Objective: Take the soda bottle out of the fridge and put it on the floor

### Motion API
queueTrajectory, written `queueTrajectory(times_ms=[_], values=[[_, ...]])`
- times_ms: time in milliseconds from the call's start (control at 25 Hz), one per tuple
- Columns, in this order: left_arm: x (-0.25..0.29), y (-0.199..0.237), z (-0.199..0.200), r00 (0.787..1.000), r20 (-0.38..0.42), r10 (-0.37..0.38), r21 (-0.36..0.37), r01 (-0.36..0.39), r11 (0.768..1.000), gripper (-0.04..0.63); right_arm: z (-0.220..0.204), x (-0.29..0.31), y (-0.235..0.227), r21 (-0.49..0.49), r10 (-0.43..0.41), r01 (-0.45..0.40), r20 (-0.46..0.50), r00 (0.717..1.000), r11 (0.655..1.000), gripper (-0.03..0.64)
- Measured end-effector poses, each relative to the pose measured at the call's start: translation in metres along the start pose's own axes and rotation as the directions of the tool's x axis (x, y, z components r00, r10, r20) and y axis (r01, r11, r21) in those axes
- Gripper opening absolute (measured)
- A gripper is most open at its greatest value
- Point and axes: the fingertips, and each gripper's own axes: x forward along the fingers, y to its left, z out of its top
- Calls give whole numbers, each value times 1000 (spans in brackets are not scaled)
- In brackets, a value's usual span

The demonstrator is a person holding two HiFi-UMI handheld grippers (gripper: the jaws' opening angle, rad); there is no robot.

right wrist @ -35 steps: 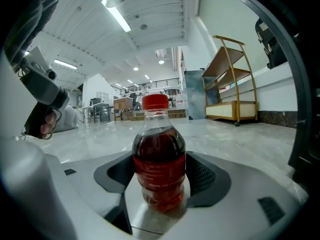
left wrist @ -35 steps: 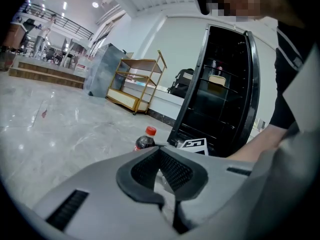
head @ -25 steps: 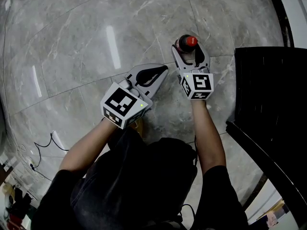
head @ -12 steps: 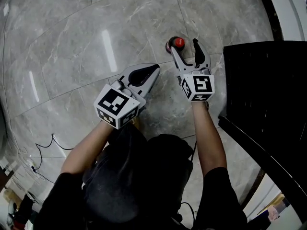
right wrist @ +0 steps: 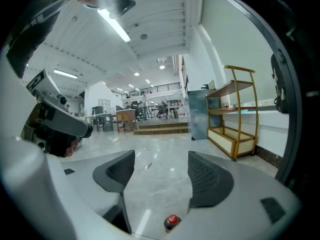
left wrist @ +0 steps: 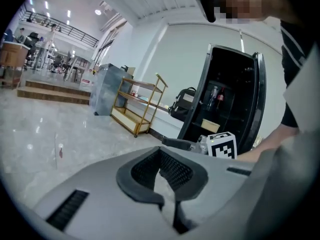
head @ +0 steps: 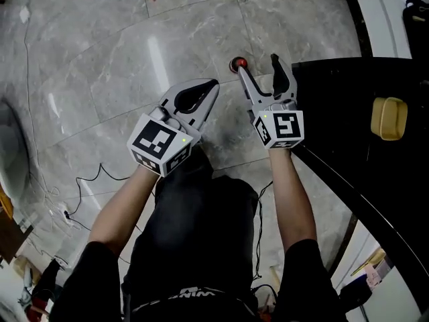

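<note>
The soda bottle [head: 238,64], dark with a red cap, stands upright on the grey marble floor [head: 100,59], free of both grippers. In the right gripper view the soda bottle [right wrist: 171,221] shows low between the jaws, well below them. My right gripper [head: 264,73] hangs above it, open and empty, its fingers spread wide. My left gripper [head: 201,94] is held to the left, shut with nothing in it; in the left gripper view its pads [left wrist: 165,171] meet. The black fridge [left wrist: 225,109] stands open with bottles on its door shelf.
The open fridge door [head: 362,119] fills the right of the head view, with a yellow item [head: 389,117] on it. A wooden rolling shelf [right wrist: 235,114] stands by the white wall. Black cables [head: 74,193] lie on the floor at the left.
My right gripper opened and let go of the soda bottle, then rose away from it. The bottle now stands alone on the floor. Both grippers lifted as the person straightened up.
</note>
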Motion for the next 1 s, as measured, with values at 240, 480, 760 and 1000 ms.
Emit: queueTrajectory(times_ms=[240, 480, 760, 1000], values=[[-58, -47, 125, 1000, -11, -23, -14, 23, 1000, 6, 151, -33, 13, -19, -29, 29, 5, 1000, 999, 330], [-119, -90, 263, 999, 0, -55, -12, 55, 998, 6, 307, -67, 25, -8, -81, 81, 25, 996, 997, 330], [-173, -121, 370, 997, 22, -76, -42, 77, 996, 6, 435, -115, 66, -34, -104, 105, 35, 994, 994, 281], [-183, -160, 424, 988, 62, -142, -25, 144, 989, 6, 496, -161, 66, -38, -151, 154, 68, 986, 987, 115]])
